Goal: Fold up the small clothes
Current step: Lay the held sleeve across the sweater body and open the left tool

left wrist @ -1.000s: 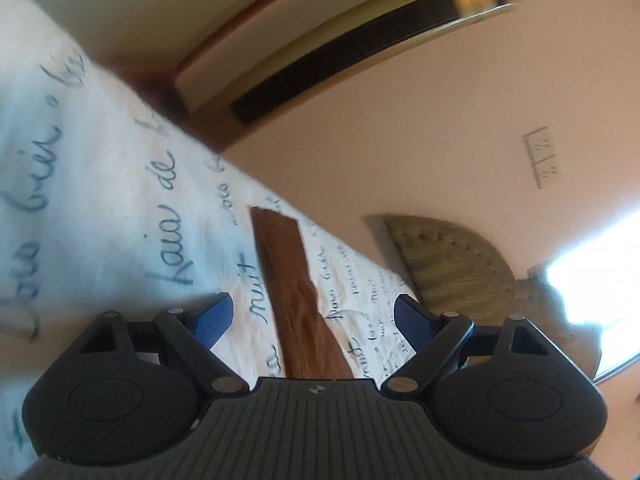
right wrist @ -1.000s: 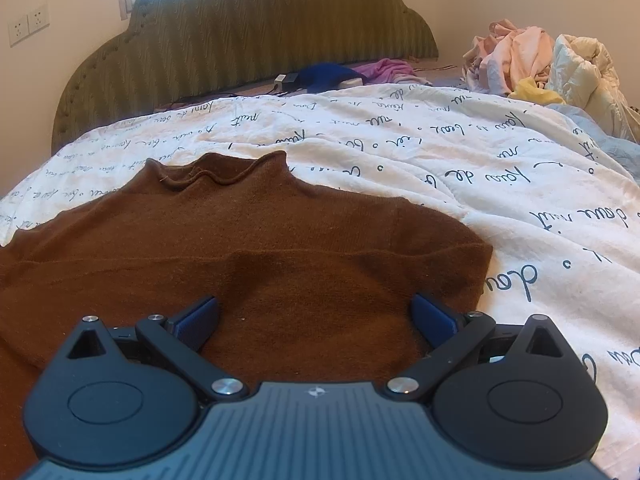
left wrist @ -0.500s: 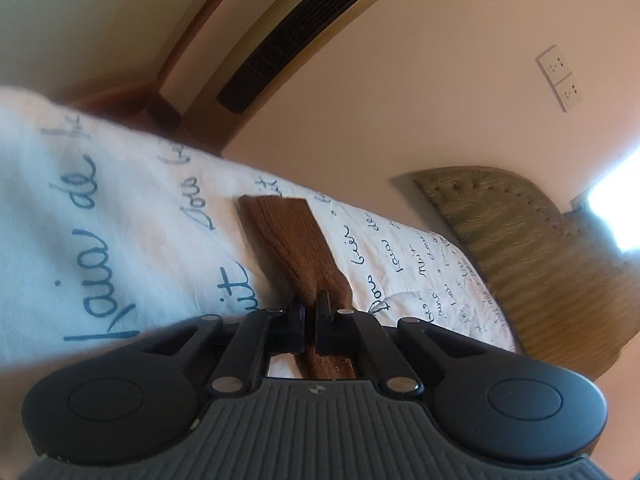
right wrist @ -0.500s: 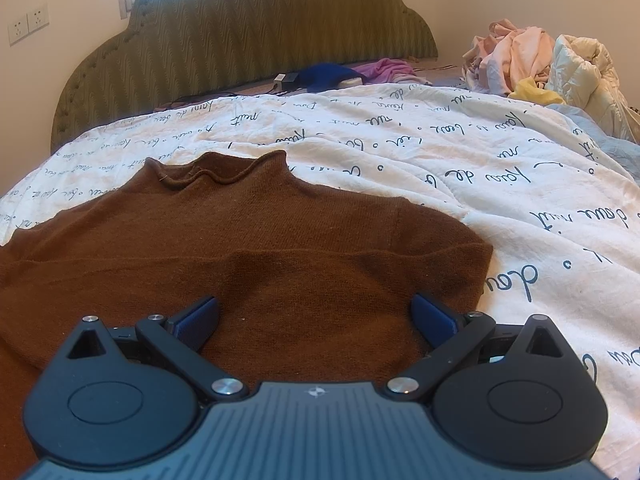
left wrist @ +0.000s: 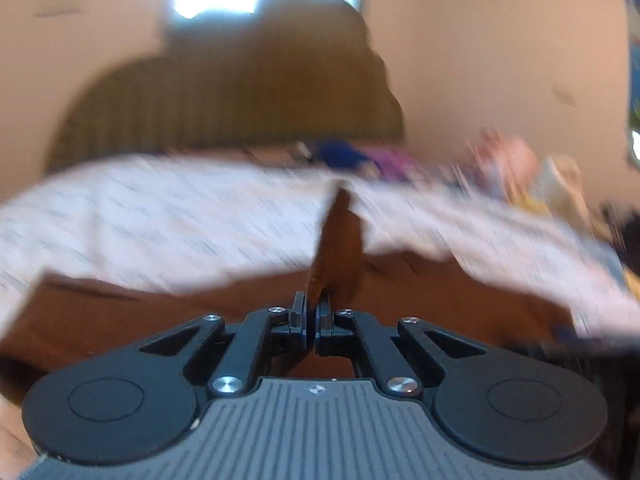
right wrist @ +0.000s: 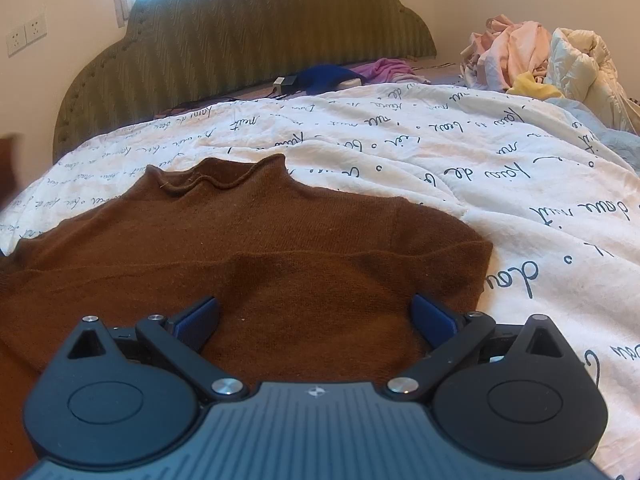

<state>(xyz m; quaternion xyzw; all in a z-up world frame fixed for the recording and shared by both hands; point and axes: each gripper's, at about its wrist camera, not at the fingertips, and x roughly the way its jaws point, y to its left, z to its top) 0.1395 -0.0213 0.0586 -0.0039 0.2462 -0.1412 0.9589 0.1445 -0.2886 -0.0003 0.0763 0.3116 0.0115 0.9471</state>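
Observation:
A brown knit sweater (right wrist: 256, 256) lies flat on the white quilt with script lettering (right wrist: 440, 168), collar toward the headboard. My right gripper (right wrist: 314, 318) is open and hovers over the sweater's body, fingers apart on either side. My left gripper (left wrist: 313, 309) is shut on the sweater's brown sleeve (left wrist: 340, 248), which stands up from between the jaws; the sweater's body (left wrist: 160, 312) spreads below it. The left wrist view is heavily blurred.
A green padded headboard (right wrist: 256, 40) stands at the far end. Blue and purple items (right wrist: 328, 74) lie near it. A pile of pink, cream and yellow clothes (right wrist: 532, 56) sits at the far right. Wall sockets (right wrist: 26, 34) are on the left wall.
My left gripper shut on the sleeve, lifted it and swung round toward the headboard and over the sweater. My right gripper has stayed open and still.

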